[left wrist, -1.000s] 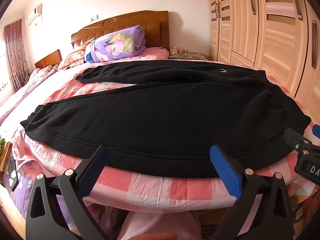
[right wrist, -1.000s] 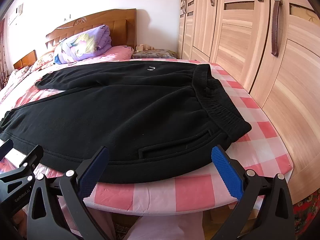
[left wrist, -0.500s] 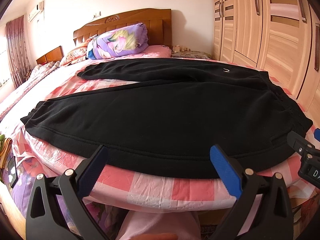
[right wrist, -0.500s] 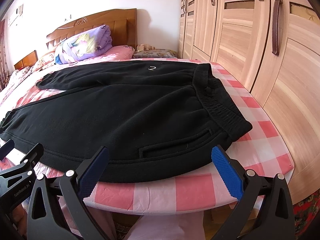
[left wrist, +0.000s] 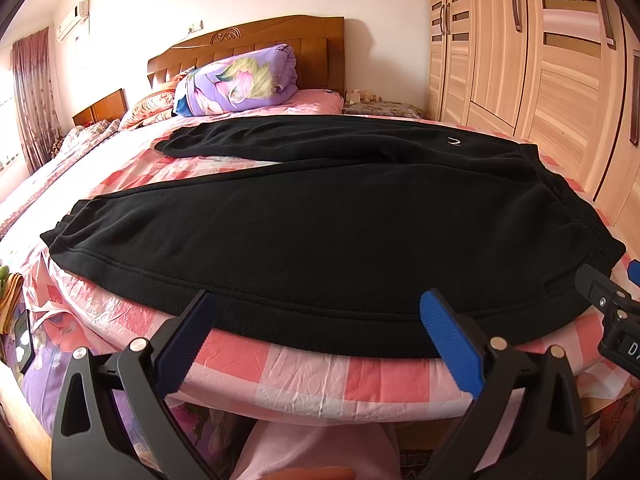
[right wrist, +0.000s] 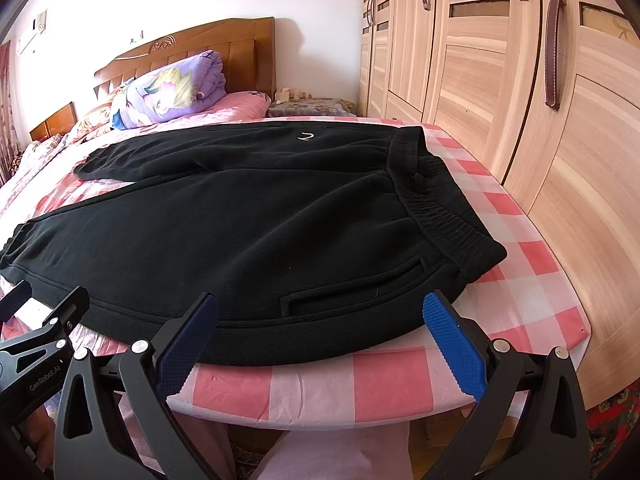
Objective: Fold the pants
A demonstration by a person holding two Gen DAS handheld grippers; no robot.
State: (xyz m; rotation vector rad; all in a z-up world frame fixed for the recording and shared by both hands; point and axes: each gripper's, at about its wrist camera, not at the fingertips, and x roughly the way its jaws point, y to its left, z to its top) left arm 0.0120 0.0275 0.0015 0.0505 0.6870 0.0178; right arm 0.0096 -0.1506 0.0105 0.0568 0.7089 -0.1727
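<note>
Both views tilted lower; left claw (right wrist: 24, 360) reads "GenRobot.AI".

Small pale items on the floral-covered nightstand (right wrist: 310, 106) are too tiny to identify. The black right gripper (left wrist: 612, 316) is cut off at the left view's edge. The black fleece pants' (right wrist: 248, 220) far cuff runs off-frame.

The black pants (left wrist: 320, 216) lie spread flat across the foot of a bed with a pink checked sheet (left wrist: 304, 376), unfolded. The elastic waistband (right wrist: 440, 208) is at the right, the two legs run to the left and part into a narrow V. The near leg lies along the bed's edge; a slit pocket (right wrist: 352, 288) and a small white logo (right wrist: 306, 136) show.
</note>
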